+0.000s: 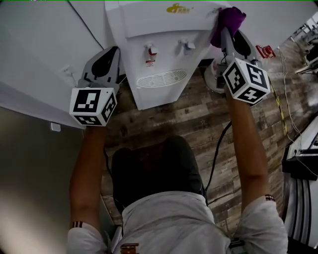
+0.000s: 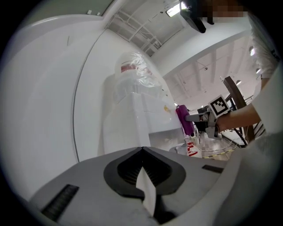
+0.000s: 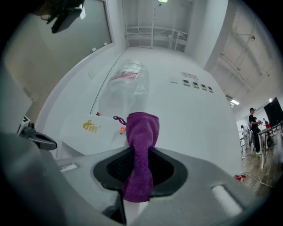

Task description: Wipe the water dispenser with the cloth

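1. Two hand-held grippers are raised toward a white water dispenser (image 1: 149, 30), which stands at 12 o'clock in the head view, against a white wall (image 1: 35, 44) and on a wood-pattern floor (image 1: 198, 119).
2. Right gripper (image 1: 224, 33): positioned at 1 o'clock in the head view. Its jaws are clamped on a purple cloth (image 1: 228, 20). In the right gripper view, the cloth (image 3: 140, 150) runs up between the jaws of the right gripper (image 3: 137, 154), and its free end stands bunched above them.
3. Cloth position: the bunched end lies at the upper corner of the dispenser front, on the 2 o'clock side of the yellow logo (image 1: 178, 8). In the left gripper view the cloth (image 2: 183, 118) sits right against the dispenser front; actual contact cannot be confirmed.
4. Left gripper (image 1: 113, 52): positioned at 10 o'clock in the head view, beside the dispenser's side panel and apart from it. In the left gripper view, the jaws of the left gripper (image 2: 142, 150) are closed together with nothing between them.
5. Dispenser details: a red tap (image 1: 151, 49) and a blue tap (image 1: 188, 46) sit side by side above a slotted grille (image 1: 161, 78). A clear bottle (image 3: 126, 86) is mounted on top.
6. Floor: a black cable (image 1: 218, 154) runs across it at 4 o'clock from the dispenser.
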`<state>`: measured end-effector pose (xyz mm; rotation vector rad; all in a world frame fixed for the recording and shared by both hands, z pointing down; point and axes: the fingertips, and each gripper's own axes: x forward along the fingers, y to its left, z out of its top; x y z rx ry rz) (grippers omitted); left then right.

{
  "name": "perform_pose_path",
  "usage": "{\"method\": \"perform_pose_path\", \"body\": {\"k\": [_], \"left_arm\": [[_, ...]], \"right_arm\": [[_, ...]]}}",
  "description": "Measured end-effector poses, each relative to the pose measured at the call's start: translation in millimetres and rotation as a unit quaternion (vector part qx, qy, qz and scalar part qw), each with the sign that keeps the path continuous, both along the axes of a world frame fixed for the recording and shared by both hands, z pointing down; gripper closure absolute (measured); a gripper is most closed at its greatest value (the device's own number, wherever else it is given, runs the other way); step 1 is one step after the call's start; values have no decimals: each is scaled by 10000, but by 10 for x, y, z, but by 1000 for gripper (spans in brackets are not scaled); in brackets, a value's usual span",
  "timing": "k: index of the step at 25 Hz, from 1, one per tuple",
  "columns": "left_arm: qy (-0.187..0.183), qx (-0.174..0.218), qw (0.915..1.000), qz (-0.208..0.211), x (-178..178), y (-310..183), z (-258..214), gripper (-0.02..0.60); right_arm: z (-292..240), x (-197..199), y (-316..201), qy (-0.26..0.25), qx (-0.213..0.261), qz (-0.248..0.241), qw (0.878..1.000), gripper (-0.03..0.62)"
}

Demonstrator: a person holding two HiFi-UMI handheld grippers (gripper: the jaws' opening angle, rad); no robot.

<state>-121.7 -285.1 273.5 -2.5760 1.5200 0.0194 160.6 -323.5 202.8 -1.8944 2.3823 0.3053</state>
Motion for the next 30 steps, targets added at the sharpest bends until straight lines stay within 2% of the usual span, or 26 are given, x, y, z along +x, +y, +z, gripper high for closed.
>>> {"method": "perform_pose_path", "body": {"k": [6,13,17,25,30], "left_arm": [[12,43,10000,30,46,53,-27,583],[131,100,9999,16,5,81,40,583],[183,99,9998,-60,-102,125,227,583],[293,18,9996,16,-151,158,516,583],[264,83,9995,117,-78,183,502,583]], "right_arm": [[-8,-526,376,-277,92,-507,9983,497],[290,-1770,899,-376,56,-1528,9875,497],[573,-2312,967,-202,14,-1808,9833,497],[909,-2721,744,120,-90,-1851,9826,497],[1042,-2594,665,171,-225,-1688,9852,497]]}}
